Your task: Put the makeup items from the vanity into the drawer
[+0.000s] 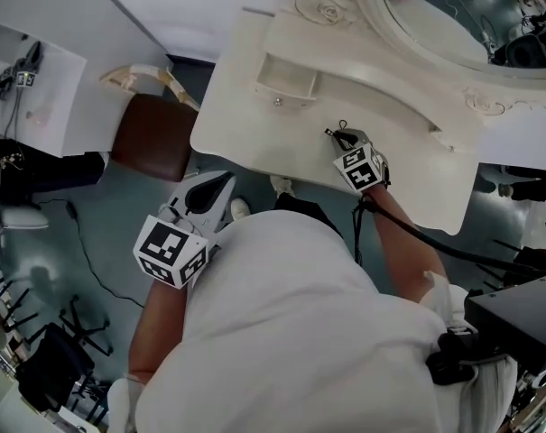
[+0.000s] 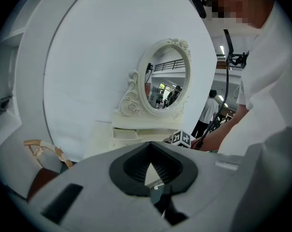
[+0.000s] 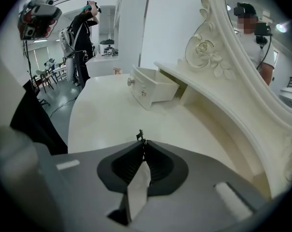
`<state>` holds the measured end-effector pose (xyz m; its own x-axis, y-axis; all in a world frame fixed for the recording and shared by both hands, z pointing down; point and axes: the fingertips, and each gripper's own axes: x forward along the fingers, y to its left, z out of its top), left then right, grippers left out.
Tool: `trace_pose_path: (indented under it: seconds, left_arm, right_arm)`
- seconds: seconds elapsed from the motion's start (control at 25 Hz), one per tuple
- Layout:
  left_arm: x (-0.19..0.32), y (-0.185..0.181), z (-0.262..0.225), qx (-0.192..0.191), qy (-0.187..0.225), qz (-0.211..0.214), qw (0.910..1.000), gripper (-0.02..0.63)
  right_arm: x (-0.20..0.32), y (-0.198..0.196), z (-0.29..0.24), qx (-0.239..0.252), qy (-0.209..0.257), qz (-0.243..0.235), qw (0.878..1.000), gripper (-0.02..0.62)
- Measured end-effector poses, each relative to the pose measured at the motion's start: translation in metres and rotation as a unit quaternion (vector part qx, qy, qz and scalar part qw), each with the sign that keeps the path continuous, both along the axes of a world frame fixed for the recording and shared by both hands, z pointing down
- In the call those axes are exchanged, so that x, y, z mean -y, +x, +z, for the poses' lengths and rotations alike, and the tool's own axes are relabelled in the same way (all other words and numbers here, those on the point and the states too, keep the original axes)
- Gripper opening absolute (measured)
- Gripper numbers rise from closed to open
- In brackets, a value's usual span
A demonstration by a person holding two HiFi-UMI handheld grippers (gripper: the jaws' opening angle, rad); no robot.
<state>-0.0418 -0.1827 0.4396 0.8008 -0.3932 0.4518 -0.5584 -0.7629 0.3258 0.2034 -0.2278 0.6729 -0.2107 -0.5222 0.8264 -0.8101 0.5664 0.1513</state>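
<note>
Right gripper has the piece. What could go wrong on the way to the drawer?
The small black item sits only at the very tips of the right gripper and may slip in transit. The open white drawer is a narrow target; an off-centre release could land it on the white vanity top.

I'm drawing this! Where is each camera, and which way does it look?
Head view: on the head, facing down at white-shirted shoulders, left gripper, right gripper, cream vanity table.
Left gripper view: behind shut jaws, facing oval mirror; forearm shows.
Right gripper view: behind jaws pinching a small black item, facing tabletop.
All share the open cream drawer.
</note>
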Motion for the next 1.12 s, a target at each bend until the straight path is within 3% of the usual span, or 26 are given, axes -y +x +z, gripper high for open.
trace_pose_path:
  seconds: [0.68,1.12]
  left_arm:
    - [0.012,0.014,-0.006,-0.009,0.016,-0.012,0.9998,0.003]
    - [0.015,-0.004,-0.011,-0.006,0.026,-0.051,0.9984,0.002]
  right_arm:
    - [0.021,-0.010,-0.088,0.013,0.027,-0.092,0.995,0.013]
    - [0.069,-0.053,-0.130,0.052,0.042,-0.150,0.986,0.012]
